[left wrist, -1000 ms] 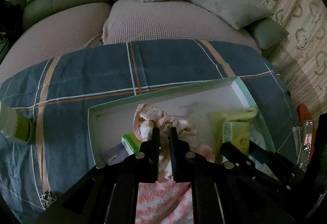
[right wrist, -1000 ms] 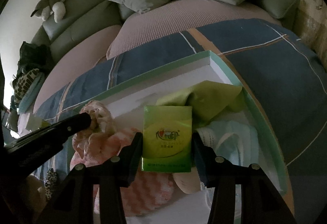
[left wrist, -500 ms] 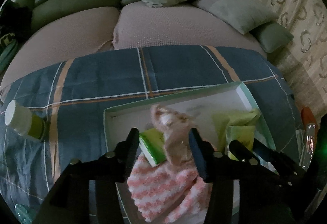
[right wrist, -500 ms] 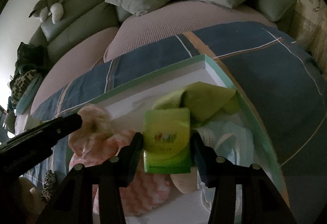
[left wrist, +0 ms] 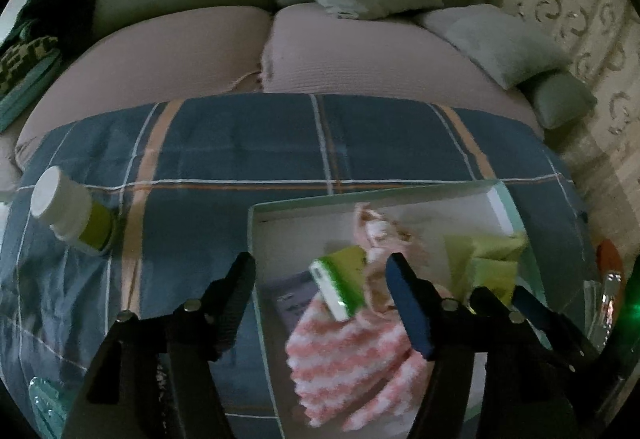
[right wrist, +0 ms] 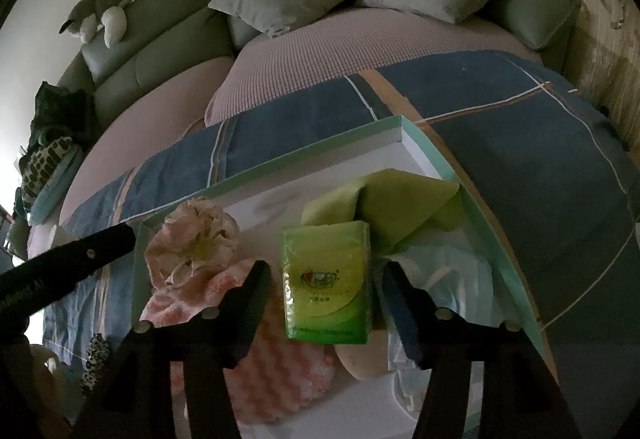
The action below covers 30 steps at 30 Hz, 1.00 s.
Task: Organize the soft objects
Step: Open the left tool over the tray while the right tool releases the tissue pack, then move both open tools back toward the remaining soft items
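The left claw (left wrist: 320, 279) is spreading, nothing pinched; its fingers straddle the near-left wall of the shallow box (left wrist: 256, 279) on the blue plaid bedcover (left wrist: 240, 143); ahead of it, inside the box, a pale pink floral cloth (right wrist: 192, 239) sits bunched on a pink-and-white striped towel (left wrist: 344, 351), probably just beside a green tissue pack (left wrist: 340, 279); the right claw (right wrist: 324, 299) is also opening, a second green tissue pack (right wrist: 326, 287) standing loose between its fingers; behind that lies a yellow-green cloth (right wrist: 400, 207).

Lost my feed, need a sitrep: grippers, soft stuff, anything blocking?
Both jaws opening. Right gripper straddles green tissue pack, pads clear. Left gripper off floral cloth. Box crowded; nothing blocking.
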Available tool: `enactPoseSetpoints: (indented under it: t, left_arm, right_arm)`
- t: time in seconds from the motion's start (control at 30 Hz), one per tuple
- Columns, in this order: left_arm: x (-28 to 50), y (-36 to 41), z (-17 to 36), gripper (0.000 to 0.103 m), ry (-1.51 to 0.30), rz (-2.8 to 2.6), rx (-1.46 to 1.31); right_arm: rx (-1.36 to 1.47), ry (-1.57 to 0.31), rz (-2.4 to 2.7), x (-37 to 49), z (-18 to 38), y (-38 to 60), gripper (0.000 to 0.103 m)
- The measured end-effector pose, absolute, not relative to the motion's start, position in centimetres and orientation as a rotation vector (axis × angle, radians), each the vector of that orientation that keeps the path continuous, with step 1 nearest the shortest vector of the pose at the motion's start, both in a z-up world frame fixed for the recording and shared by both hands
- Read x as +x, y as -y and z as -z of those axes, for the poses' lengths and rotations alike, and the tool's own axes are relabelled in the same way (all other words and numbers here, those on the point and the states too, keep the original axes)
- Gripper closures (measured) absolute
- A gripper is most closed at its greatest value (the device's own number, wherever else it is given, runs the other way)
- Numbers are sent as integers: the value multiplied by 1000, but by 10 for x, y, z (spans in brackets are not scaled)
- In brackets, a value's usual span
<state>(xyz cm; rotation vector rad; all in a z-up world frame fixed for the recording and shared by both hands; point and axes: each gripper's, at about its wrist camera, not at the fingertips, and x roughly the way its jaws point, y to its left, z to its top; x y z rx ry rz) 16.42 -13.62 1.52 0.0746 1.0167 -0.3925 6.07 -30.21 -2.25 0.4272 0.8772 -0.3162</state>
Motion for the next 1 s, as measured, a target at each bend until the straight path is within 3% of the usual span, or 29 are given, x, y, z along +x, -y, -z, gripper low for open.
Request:
enactPoseSetpoints:
  t: [0.1, 0.47, 0.5, 0.53, 0.6, 1.0]
  left_arm:
    - [167, 131, -13, 25, -1017, 361, 69]
    - [175, 116, -2, 23, -1031, 287, 83]
    - [175, 114, -3, 19, -1031, 287, 77]
    - [176, 113, -2, 8, -1031, 284, 71]
    - [177, 110, -1, 4, -1022, 279, 65]
    - [178, 92, 7, 4, -1023, 228, 47]
  right_arm:
    - [418, -881, 313, 62, 23, 300, 33]
    - [377, -882, 317, 65, 24, 295, 13]
    - [373, -883, 319, 65, 24, 294, 11]
    - [370, -884, 321, 65, 25, 294, 10]
    - [368, -884, 323, 65, 25, 294, 8]
    - [356, -886, 323, 66, 26, 291, 0]
